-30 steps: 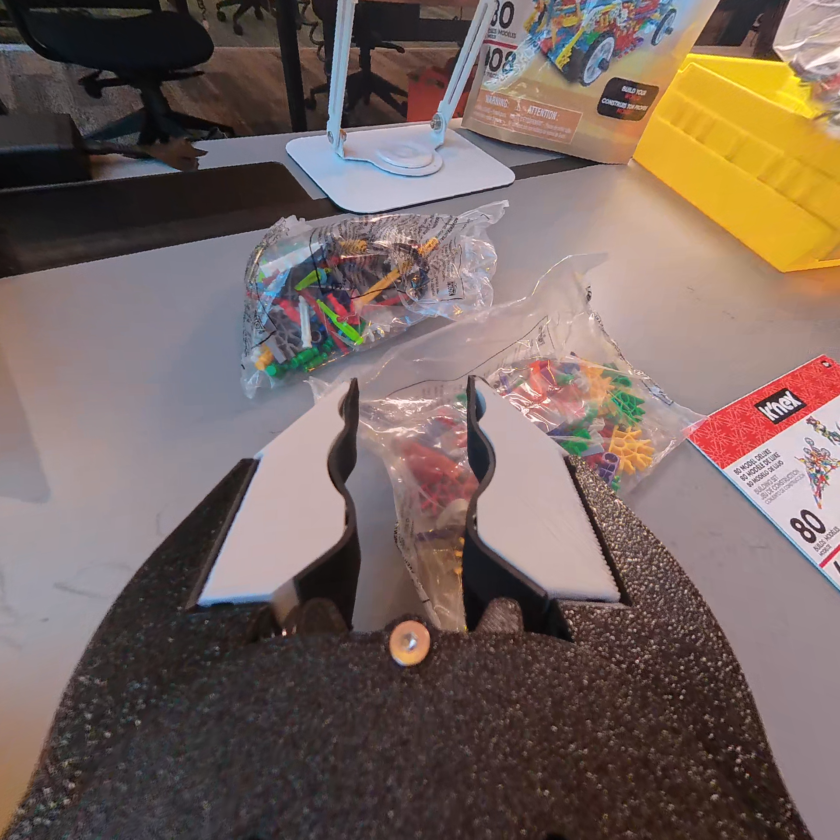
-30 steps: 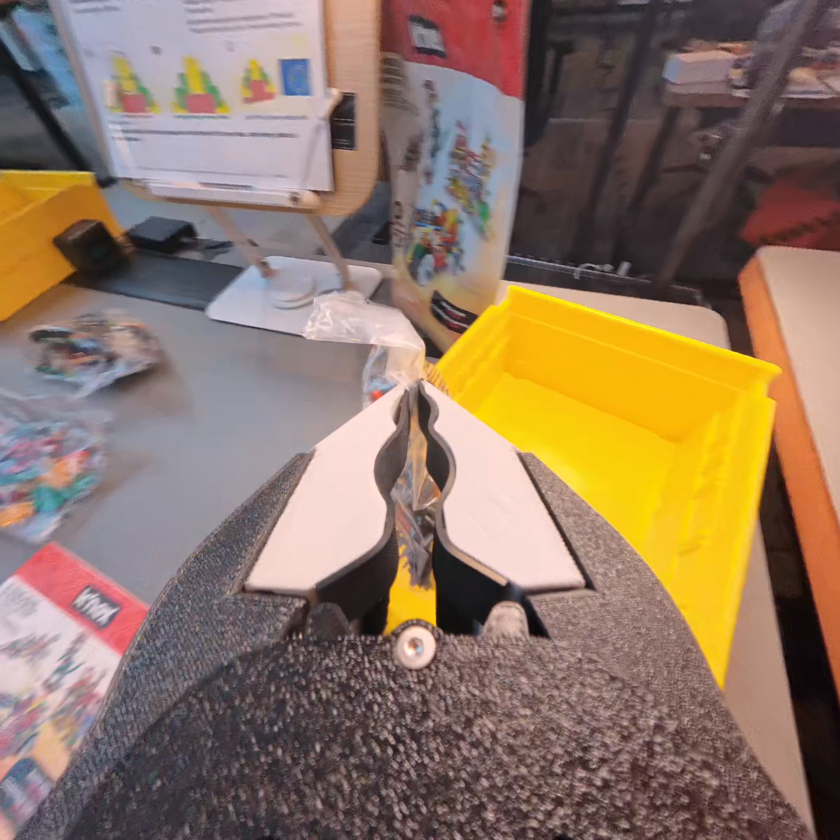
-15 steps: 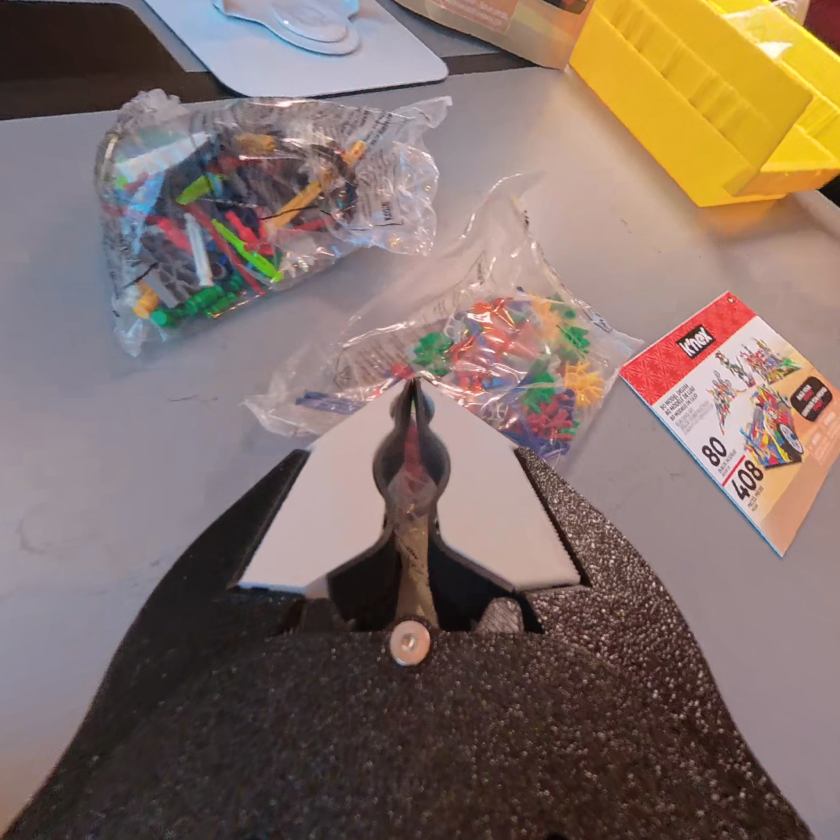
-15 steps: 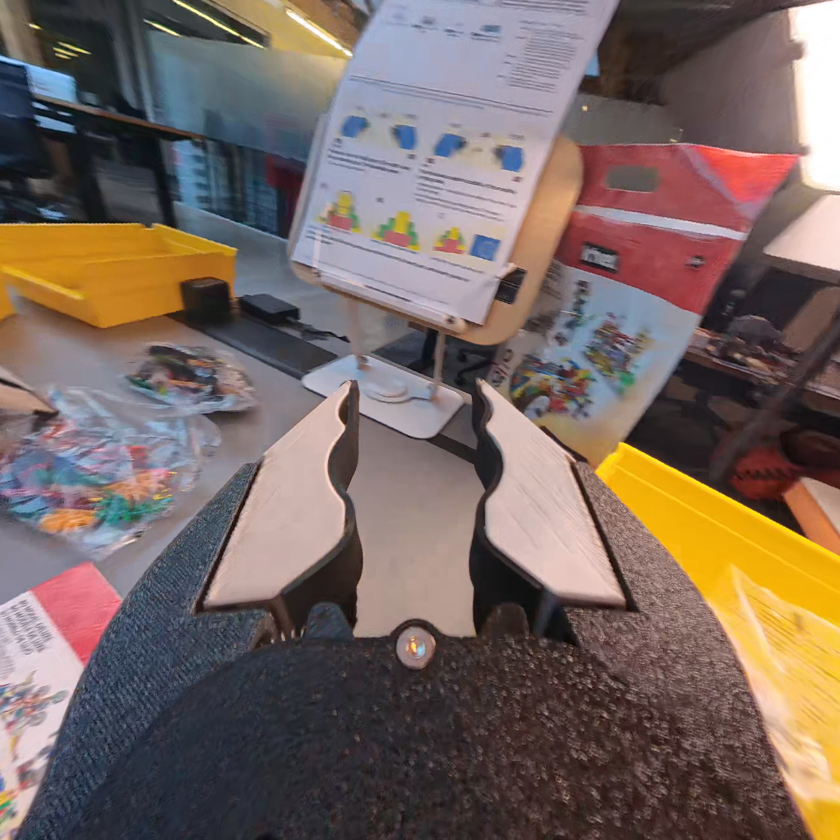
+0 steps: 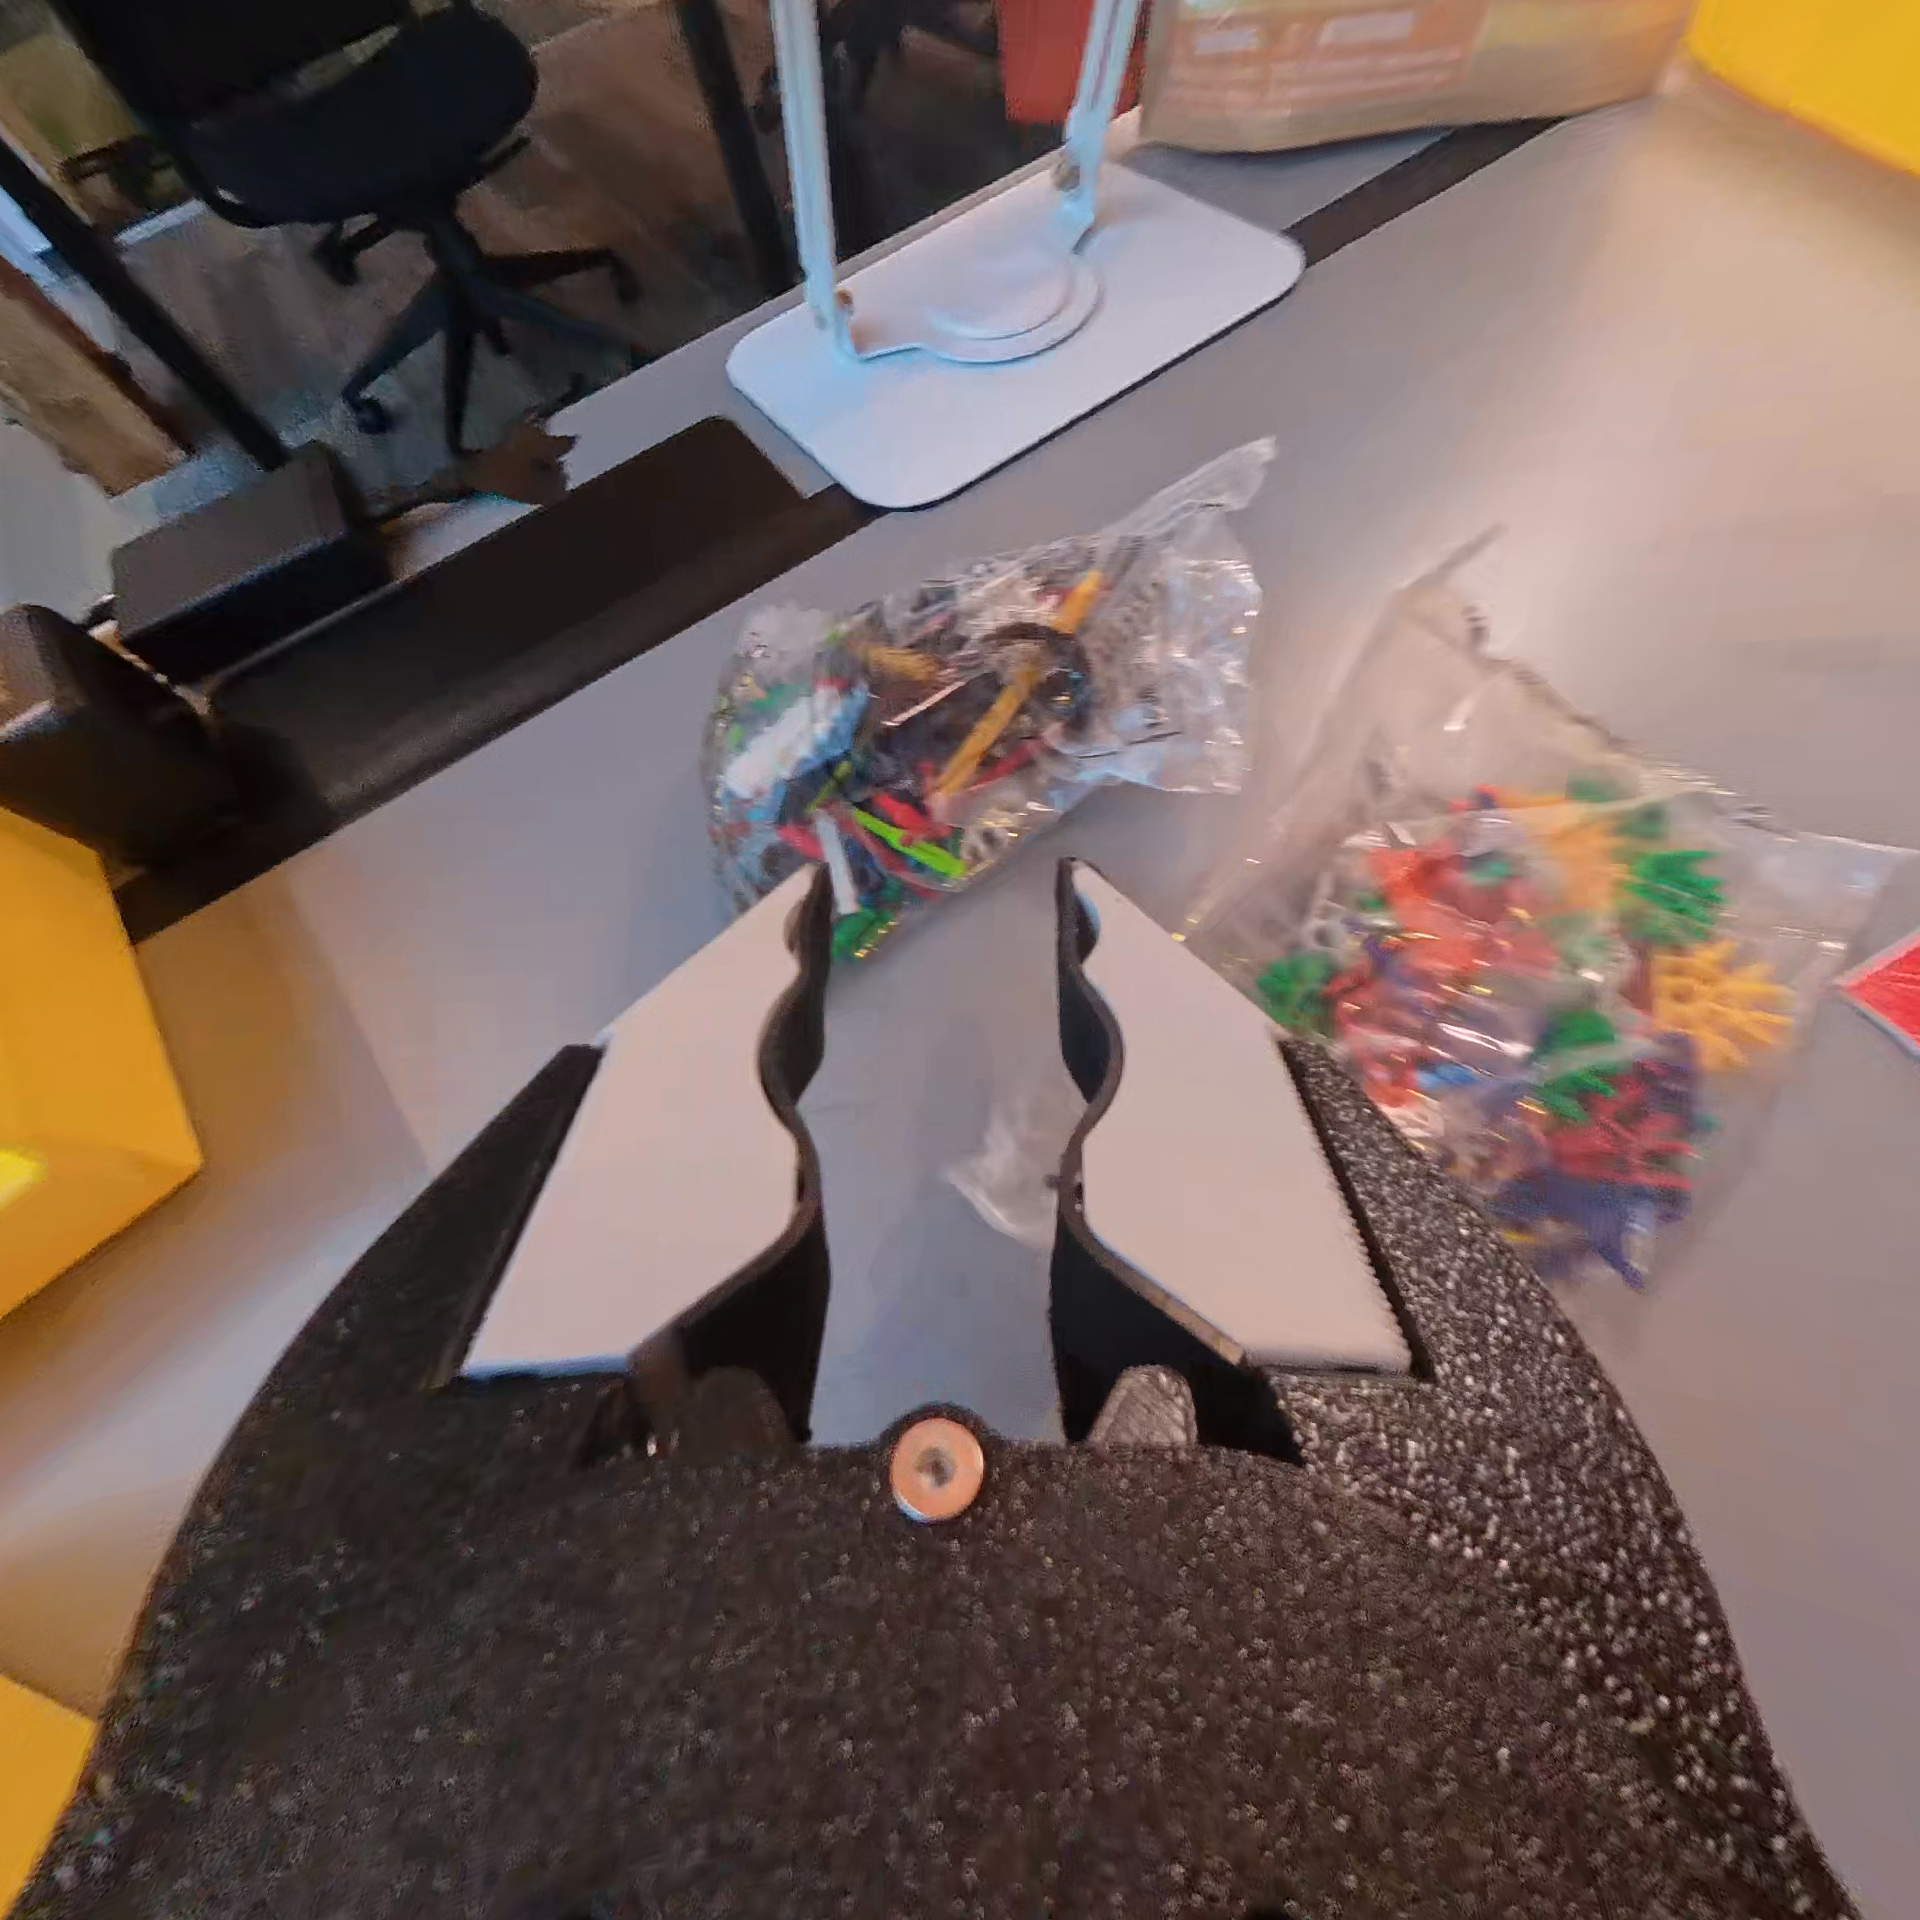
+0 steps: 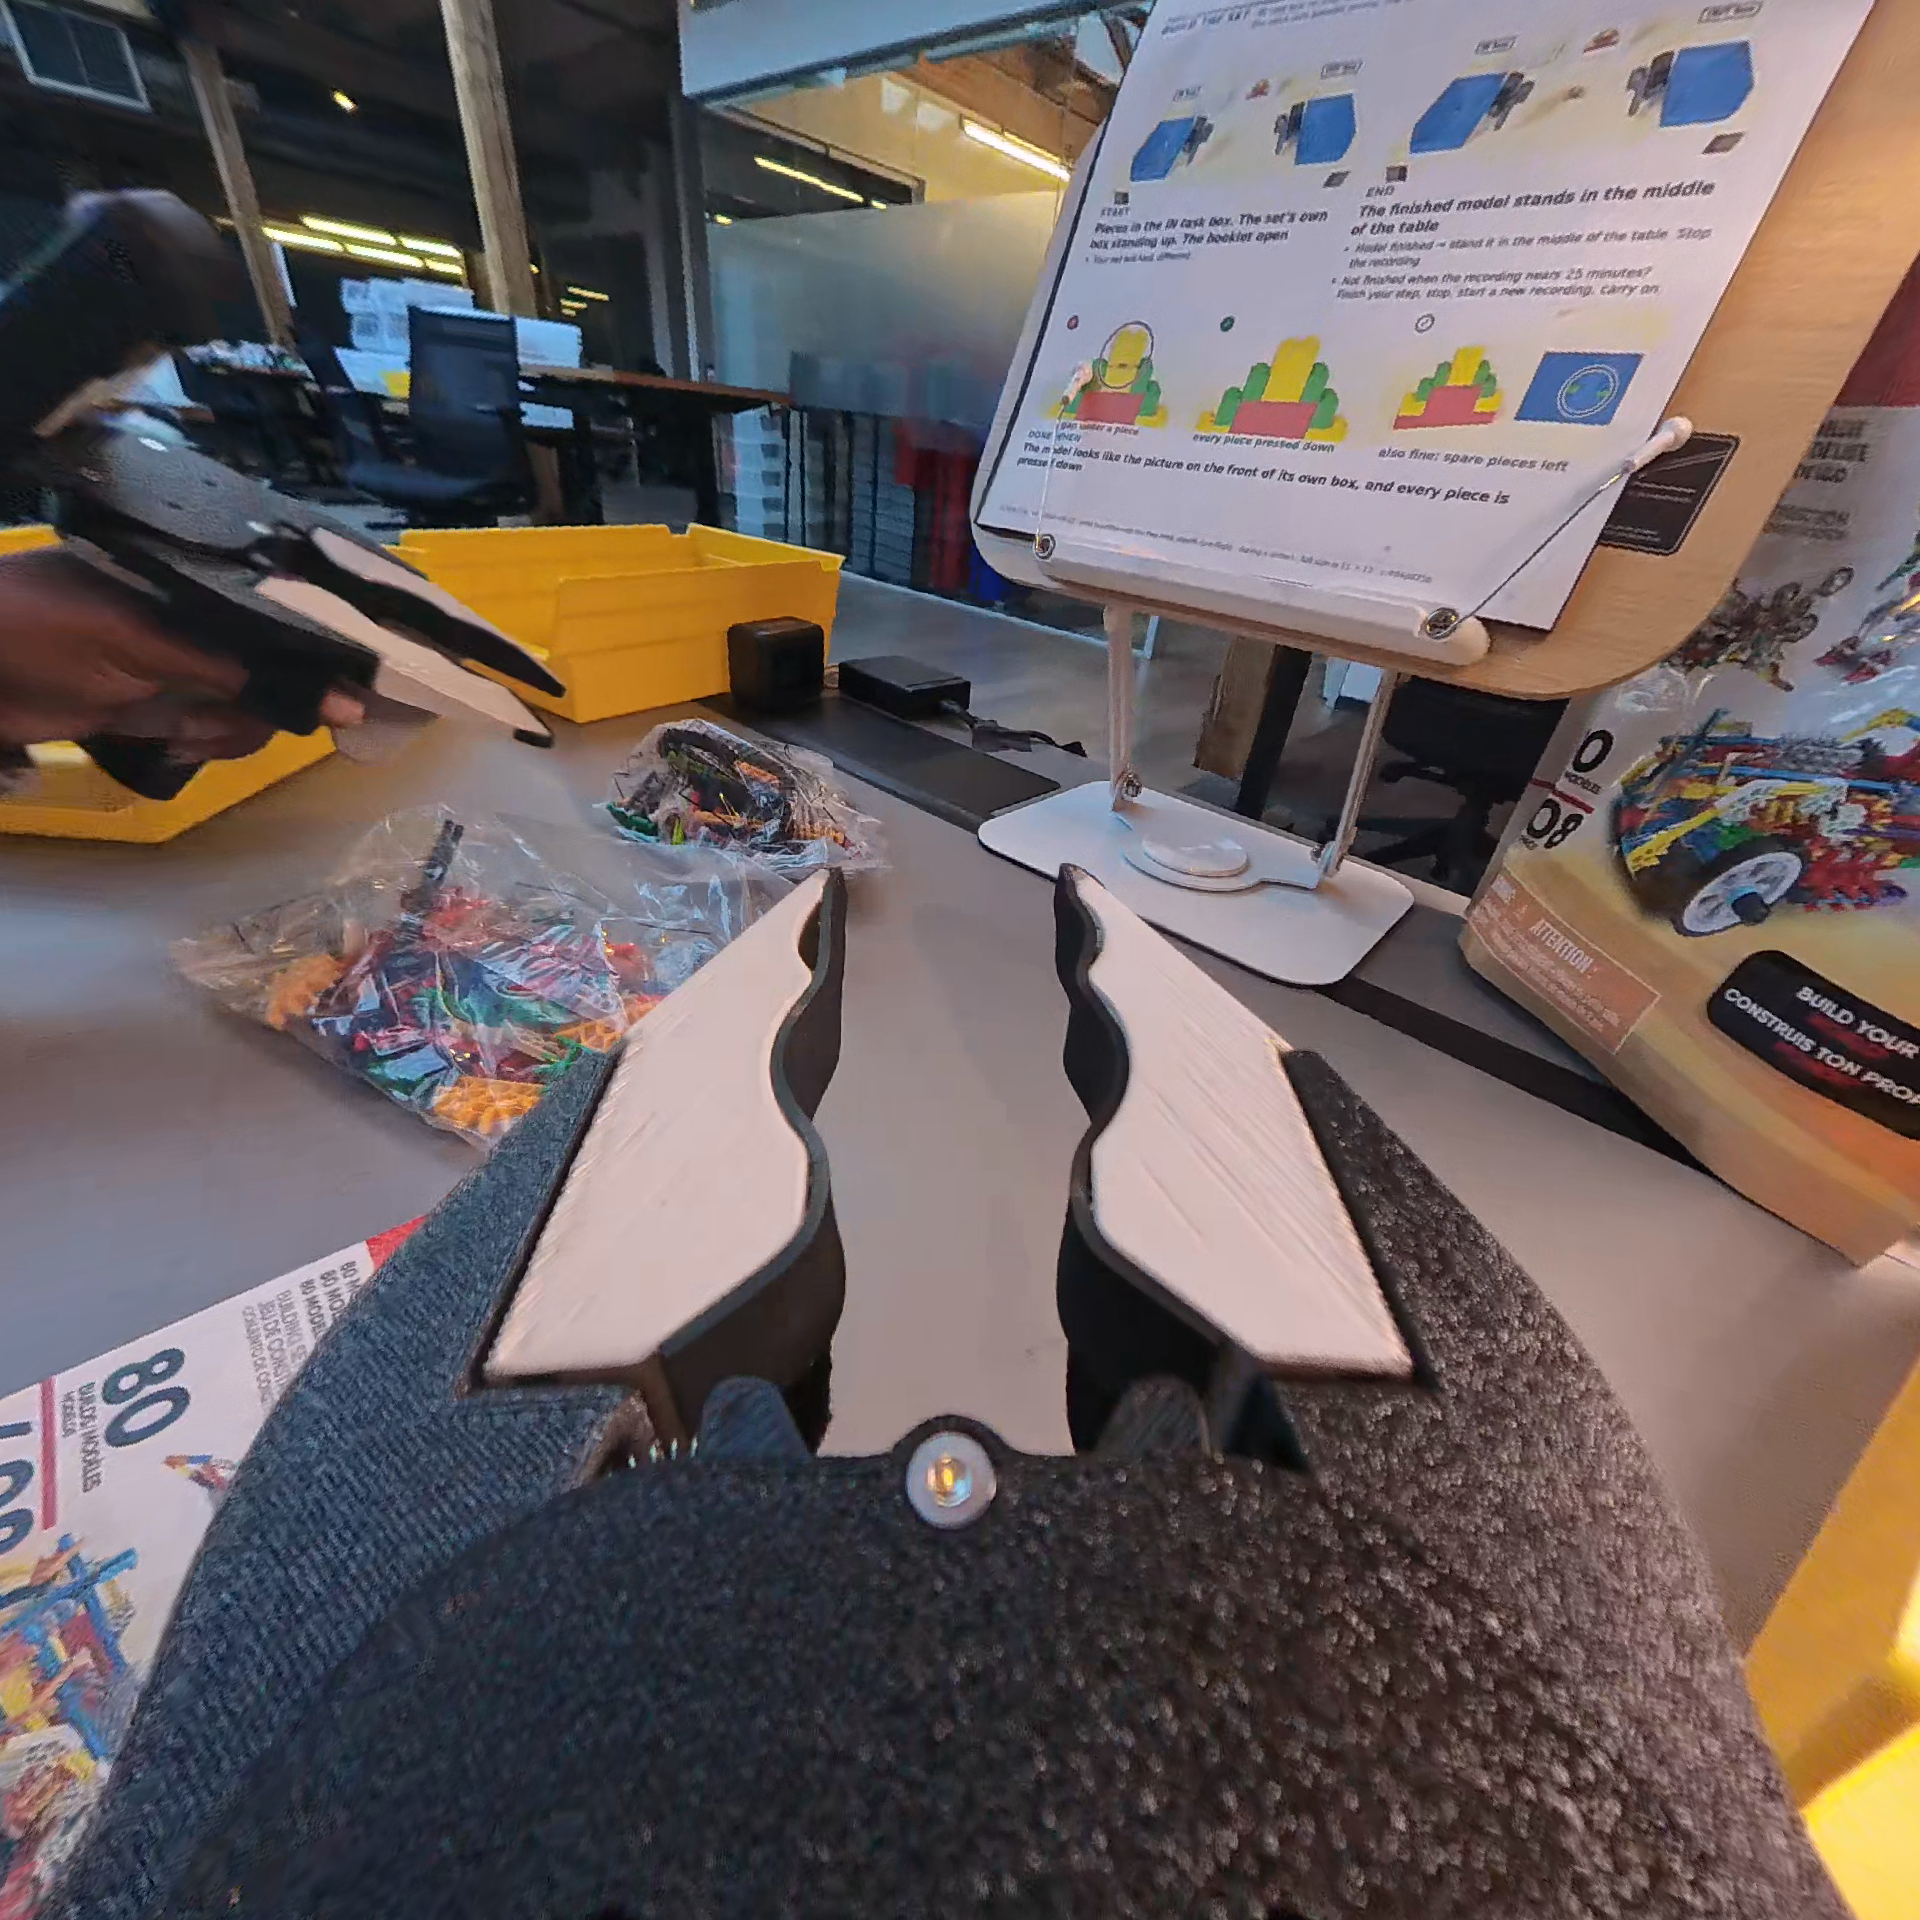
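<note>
My left gripper (image 5: 943, 883) is open and empty above the grey table (image 5: 1558, 468). A small scrap of clear plastic (image 5: 1013, 1164) shows below, between its fingers. Just ahead lies a clear bag of mixed rods (image 5: 977, 717); to its right lies a clear bag of colourful connectors (image 5: 1507, 997). My right gripper (image 6: 951, 883) is open and empty over the table, the connector bag (image 6: 447, 966) at its left and the rod bag (image 6: 738, 800) ahead left. The left gripper (image 6: 545, 712), held by a hand, shows at far left in the right wrist view.
A red and white booklet (image 6: 125, 1507) lies front left. Yellow bins stand at the back left (image 6: 623, 603) and front right (image 6: 1849, 1662). A white stand (image 6: 1195, 883) holds an instruction sheet (image 6: 1351, 312). A toy box (image 6: 1745, 883) stands at the right. One gripper's finger ends stand about 30 cm off the other's.
My left gripper was shut on the connector bag, then opened, let it go and drew back to the left. My right gripper opened earlier, releasing a bag at the yellow bin, and swung left.
</note>
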{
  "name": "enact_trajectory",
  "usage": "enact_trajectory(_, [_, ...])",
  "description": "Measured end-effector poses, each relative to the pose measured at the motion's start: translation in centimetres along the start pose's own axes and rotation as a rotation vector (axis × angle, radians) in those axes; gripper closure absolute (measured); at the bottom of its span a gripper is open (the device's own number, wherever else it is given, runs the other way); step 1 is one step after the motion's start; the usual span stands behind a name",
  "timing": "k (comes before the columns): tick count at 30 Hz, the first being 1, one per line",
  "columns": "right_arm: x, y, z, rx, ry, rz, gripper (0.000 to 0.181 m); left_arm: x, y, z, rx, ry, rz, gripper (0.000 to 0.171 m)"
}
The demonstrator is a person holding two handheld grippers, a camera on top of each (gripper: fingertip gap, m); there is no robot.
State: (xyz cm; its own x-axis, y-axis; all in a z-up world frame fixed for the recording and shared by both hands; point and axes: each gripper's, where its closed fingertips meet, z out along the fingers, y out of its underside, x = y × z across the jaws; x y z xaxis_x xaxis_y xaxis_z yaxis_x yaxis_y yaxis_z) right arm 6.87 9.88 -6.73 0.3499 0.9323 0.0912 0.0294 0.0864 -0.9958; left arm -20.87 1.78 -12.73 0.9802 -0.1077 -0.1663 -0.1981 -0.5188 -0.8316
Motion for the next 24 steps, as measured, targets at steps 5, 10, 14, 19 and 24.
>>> enact_trajectory(5, [0.0,0.7,-0.7,-0.016,-0.001,-0.024,0.145,-3.0,-0.6,6.5,-0.084,-0.134,0.237,0.115])
enact_trajectory(10, [0.4,0.1,-1.3,0.009,-0.002,0.006,0.15,-1.5,-3.1,7.6,-0.083,-0.072,0.356,0.167])
enact_trajectory(14, [0.4,0.1,-1.4,0.014,-0.028,0.053,0.152,-3.0,-8.2,3.9,0.071,0.09,-0.035,0.168])
enact_trajectory(19, [0.4,0.0,-1.5,0.012,-0.05,0.09,0.153,-12.0,-12.4,-1.9,0.178,0.003,-0.331,0.169])
enact_trajectory(24, [0.2,-0.1,-1.5,0.019,-0.076,0.137,0.153,-23.4,-11.7,-5.3,0.173,-0.29,-0.427,0.169])
